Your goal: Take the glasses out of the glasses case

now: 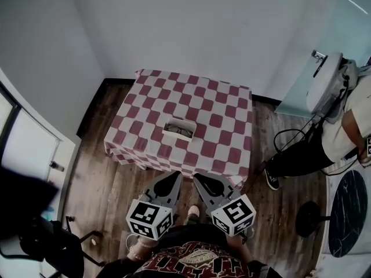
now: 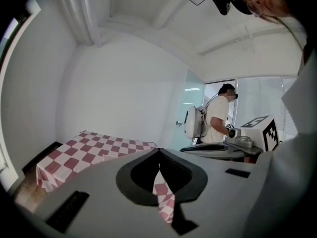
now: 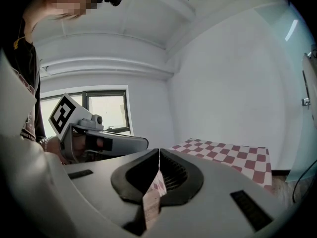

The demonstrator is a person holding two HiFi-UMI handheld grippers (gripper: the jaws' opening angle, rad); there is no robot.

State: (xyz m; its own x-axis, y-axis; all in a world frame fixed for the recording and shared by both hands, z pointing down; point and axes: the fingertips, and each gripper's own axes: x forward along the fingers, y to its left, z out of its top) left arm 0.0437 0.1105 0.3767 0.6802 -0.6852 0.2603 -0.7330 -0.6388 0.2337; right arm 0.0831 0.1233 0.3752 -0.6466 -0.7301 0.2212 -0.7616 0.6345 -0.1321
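Observation:
In the head view an open white glasses case (image 1: 179, 128) lies near the middle of the checked table (image 1: 226, 106), with dark glasses (image 1: 182, 131) inside it. My left gripper (image 1: 176, 175) and right gripper (image 1: 197, 178) hang side by side over the floor, short of the table's near edge and well apart from the case. Both are shut with nothing between the jaws. In the left gripper view the left gripper (image 2: 158, 152) has its tips touching. The right gripper (image 3: 159, 151) looks the same in the right gripper view. Neither gripper view shows the case.
A person (image 1: 342, 133) stands at the right beside a white device (image 1: 324, 83) with cables on the floor. A black round stand base (image 1: 311, 218) and a dark round rug (image 1: 349, 212) lie at the right. A dark chair (image 1: 35, 225) sits at the lower left.

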